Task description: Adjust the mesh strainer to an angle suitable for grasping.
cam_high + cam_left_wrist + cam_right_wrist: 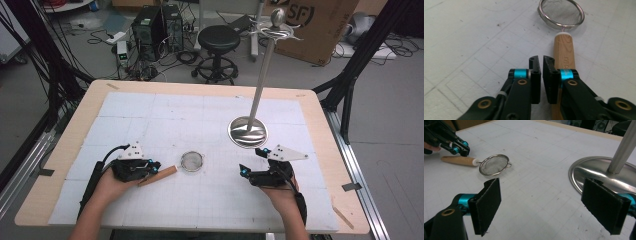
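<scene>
Your left gripper (pixel 541 75) is hovering with its fingers nearly closed on nothing, just beside the light wooden handle of the small round steel mesh strainer (pixel 562 15), which is lying flat on the white gridded worktop (pixel 165 120); your right gripper (pixel 549 205) is holding its fingers wide apart, empty, near the polished steel stand base (pixel 594 173)

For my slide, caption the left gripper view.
Nearly shut left tongs poised over the strainer, beside its wooden handle, on the white mat.
</scene>
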`<state>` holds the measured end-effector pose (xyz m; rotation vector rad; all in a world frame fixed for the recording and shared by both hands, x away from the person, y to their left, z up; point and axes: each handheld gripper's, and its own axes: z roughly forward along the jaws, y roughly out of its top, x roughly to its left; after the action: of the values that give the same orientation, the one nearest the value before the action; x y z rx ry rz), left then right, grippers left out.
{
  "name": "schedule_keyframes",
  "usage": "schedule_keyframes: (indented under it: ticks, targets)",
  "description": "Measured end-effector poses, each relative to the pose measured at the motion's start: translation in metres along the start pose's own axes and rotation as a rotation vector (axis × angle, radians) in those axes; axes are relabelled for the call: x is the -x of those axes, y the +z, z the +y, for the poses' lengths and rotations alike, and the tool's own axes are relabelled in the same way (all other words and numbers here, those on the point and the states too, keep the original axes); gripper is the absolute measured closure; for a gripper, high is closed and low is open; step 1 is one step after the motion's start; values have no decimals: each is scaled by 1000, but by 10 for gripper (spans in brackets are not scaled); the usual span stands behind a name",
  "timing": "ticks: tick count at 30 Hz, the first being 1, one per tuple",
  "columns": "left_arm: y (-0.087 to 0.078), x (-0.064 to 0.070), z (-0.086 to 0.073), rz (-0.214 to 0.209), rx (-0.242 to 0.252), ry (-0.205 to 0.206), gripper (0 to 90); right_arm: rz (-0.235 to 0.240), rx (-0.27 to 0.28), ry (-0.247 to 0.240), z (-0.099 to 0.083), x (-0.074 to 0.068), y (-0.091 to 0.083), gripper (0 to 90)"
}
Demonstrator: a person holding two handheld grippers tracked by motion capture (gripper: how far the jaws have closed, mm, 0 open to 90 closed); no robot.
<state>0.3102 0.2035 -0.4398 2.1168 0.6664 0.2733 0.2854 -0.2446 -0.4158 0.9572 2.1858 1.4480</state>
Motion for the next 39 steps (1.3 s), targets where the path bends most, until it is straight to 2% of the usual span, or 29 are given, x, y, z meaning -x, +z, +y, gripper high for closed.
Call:
schedule_keyframes:
  ticks: [4,8,17,22,29,36,38,39]
  targets:
    - [-5,1,4,-2,46,-10,737,-2,0,2,-1,1,-1,152]
    - [-8,2,9,-12,68,-17,634,-4,1,0,-2,1,-1,152]
    - [-6,10,17,-10,71,10,499,-5,-8,2,-3,0,-1,152]
    - [0,16,21,-12,50,29,448,-7,-13,9,-4,0,-2,152]
    - [9,20,21,-19,1,51,443,-10,-16,6,-5,0,-3,152]
    - [21,23,17,-4,-85,80,458,-9,-20,3,-6,0,-2,152]
    - [25,24,16,-5,-118,96,492,-8,-22,4,-6,0,-2,152]
    - [25,25,15,-16,-110,94,523,-8,-22,3,-6,0,-2,152]
